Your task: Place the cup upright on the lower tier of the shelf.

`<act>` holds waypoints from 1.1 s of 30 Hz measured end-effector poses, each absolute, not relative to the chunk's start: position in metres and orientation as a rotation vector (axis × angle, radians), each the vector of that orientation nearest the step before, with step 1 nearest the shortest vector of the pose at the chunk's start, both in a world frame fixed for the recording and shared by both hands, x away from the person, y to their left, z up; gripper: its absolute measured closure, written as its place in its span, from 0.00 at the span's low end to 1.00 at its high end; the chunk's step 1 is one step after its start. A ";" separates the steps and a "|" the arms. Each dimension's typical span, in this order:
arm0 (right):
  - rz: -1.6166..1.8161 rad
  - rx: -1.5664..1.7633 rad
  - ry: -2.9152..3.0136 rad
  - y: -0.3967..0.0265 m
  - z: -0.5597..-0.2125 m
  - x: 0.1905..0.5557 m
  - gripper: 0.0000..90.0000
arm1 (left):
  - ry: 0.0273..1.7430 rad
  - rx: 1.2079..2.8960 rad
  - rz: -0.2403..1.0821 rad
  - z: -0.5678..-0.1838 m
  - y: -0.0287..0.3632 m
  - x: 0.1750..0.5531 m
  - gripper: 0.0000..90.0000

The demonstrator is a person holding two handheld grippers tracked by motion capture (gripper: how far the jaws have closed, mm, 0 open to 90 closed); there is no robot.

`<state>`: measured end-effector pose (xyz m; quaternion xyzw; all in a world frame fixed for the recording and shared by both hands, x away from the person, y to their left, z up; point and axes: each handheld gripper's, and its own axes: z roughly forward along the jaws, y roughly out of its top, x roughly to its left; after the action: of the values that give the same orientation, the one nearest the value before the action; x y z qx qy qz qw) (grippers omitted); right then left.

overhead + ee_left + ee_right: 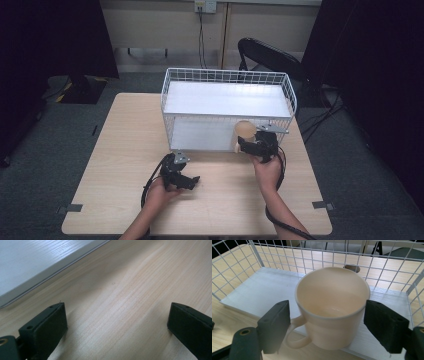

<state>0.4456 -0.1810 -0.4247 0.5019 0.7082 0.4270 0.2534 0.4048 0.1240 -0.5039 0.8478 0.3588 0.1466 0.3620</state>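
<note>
At the centre of the right gripper view, a cream cup [332, 312] sits between the jaws of the right claw [325, 325], at the front edge of the wire basket [242, 262]. Whether the jaws touch it is unclear. The left claw [117, 327] gapes empty over the desk [140, 290].

Light wooden table [125, 150], pale grain running lengthwise, standing on grey carpet [45, 150]. White wire basket [227, 76] with a white shelf board resting directly on its far half. Near half bare wood, apart from the basket's base edge.
</note>
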 end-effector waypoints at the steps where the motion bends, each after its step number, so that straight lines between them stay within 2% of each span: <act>1: 1.154 1.366 1.926 -0.181 -0.425 0.446 0.24 | 0.925 2.183 0.378 -0.504 0.124 0.405 0.02; 15: 1.120 1.350 1.910 -0.179 -0.425 0.450 0.29 | 0.922 2.184 0.375 -0.504 0.124 0.405 0.02; 18: 1.117 1.354 1.909 -0.178 -0.425 0.451 0.34 | 0.922 2.184 0.374 -0.504 0.124 0.405 0.02; 26: 1.109 1.349 1.912 -0.177 -0.422 0.454 0.37 | 0.923 2.184 0.374 -0.504 0.124 0.405 0.02; 33: 1.107 1.344 1.912 -0.176 -0.420 0.457 0.46 | 0.921 2.185 0.372 -0.504 0.124 0.405 0.02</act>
<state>0.4566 -0.1764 -0.4200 0.4999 0.7111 0.4115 0.2741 0.4051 0.1240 -0.5039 0.8485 0.3578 0.1444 0.3623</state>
